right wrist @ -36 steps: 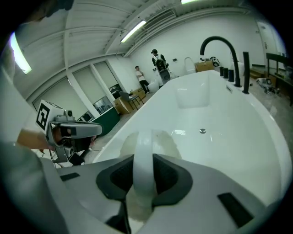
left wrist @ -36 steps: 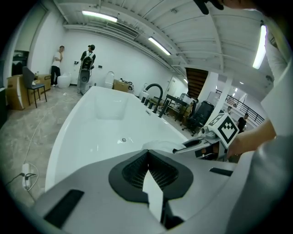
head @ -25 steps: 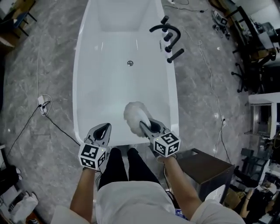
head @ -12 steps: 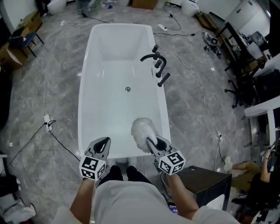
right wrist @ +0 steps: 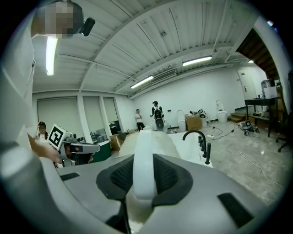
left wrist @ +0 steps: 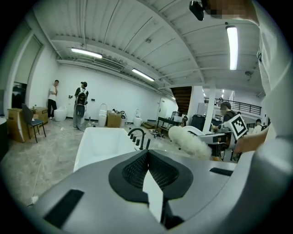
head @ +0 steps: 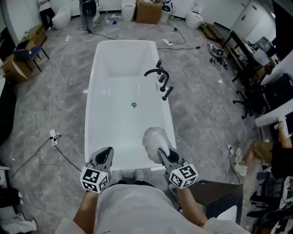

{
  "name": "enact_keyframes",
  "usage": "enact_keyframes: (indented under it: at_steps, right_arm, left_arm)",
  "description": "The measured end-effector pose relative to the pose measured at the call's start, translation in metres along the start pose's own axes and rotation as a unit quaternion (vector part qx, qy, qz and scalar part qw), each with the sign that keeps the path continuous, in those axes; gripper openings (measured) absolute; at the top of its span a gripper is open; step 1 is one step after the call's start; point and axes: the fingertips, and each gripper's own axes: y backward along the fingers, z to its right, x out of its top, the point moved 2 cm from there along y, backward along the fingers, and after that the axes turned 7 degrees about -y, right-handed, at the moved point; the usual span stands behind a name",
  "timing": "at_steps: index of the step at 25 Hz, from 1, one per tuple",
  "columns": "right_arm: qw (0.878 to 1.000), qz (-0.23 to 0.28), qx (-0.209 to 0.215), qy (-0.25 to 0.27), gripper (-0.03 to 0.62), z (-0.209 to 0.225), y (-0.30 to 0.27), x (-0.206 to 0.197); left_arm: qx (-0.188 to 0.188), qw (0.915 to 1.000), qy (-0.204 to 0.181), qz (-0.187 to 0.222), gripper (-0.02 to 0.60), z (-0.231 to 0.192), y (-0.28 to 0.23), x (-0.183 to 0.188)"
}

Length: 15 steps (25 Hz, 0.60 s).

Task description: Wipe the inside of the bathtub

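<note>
Two grippers hover at the near end of the bathtub. The right gripper has its fingers clamped on the white handle of a fluffy duster, whose head hangs over the bathtub's near right side. The left gripper has its fingers pressed together, empty, above the near left corner. A black tap stands on the bathtub's right rim. A grey marble floor surrounds the bathtub, with a cable on its left and a cardboard box beyond its far end.

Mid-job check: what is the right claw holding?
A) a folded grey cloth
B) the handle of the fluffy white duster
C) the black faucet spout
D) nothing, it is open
B: in the right gripper view the right claw is shut on the white handle of the fluffy white duster, which runs out between its jaws.
</note>
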Motion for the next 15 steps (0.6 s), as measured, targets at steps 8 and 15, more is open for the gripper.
enact_keyframes:
  at_steps: [8,15]
  right_arm:
    - [0.999,0.029,-0.01,0.017,0.097,0.001,0.023,0.014]
    - [1.0,0.017,-0.005,0.015,0.097,-0.005,0.021,0.005]
  left_arm:
    - [0.022,0.9995,0.003,0.021,0.009,-0.001,0.023,0.002]
    - [0.031,0.999,0.006,0.031,0.009,-0.002,0.022,0.003]
